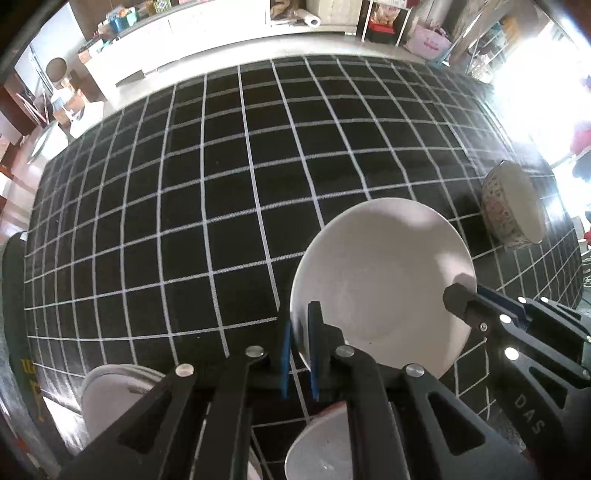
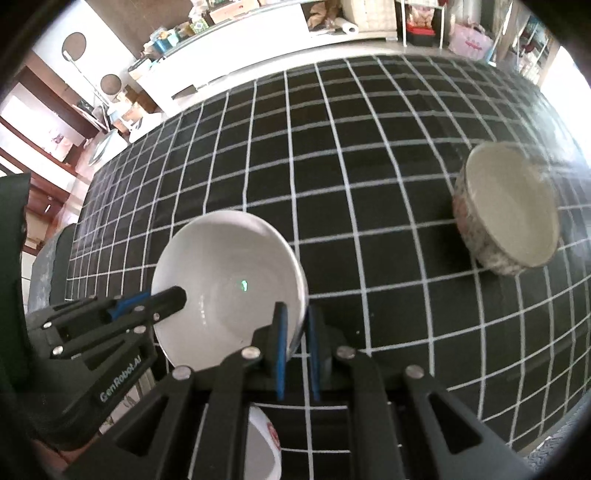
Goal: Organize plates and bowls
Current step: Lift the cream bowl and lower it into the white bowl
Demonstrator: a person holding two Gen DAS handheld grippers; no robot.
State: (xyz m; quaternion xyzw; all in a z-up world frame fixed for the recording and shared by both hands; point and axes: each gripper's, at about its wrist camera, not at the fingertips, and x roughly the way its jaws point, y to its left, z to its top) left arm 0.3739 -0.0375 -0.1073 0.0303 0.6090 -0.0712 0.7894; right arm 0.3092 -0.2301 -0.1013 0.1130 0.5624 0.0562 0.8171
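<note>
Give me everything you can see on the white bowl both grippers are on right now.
The white bowl is plain, glossy and looks ceramic, with a smooth empty inside and a thin rim. It is held above the black grid tablecloth, tipped so its opening faces the cameras. The left gripper pinches its rim on one side and the right gripper pinches the opposite side, blue pads either side of the wall. The patterned bowl stands apart, further right. No chips or cracks show.

We see a lived-in home: cluttered white cabinet point(image 1: 207, 26), paper towel roll point(image 1: 314, 21), pink bag point(image 1: 430, 42), checked bench point(image 1: 184, 184).
</note>
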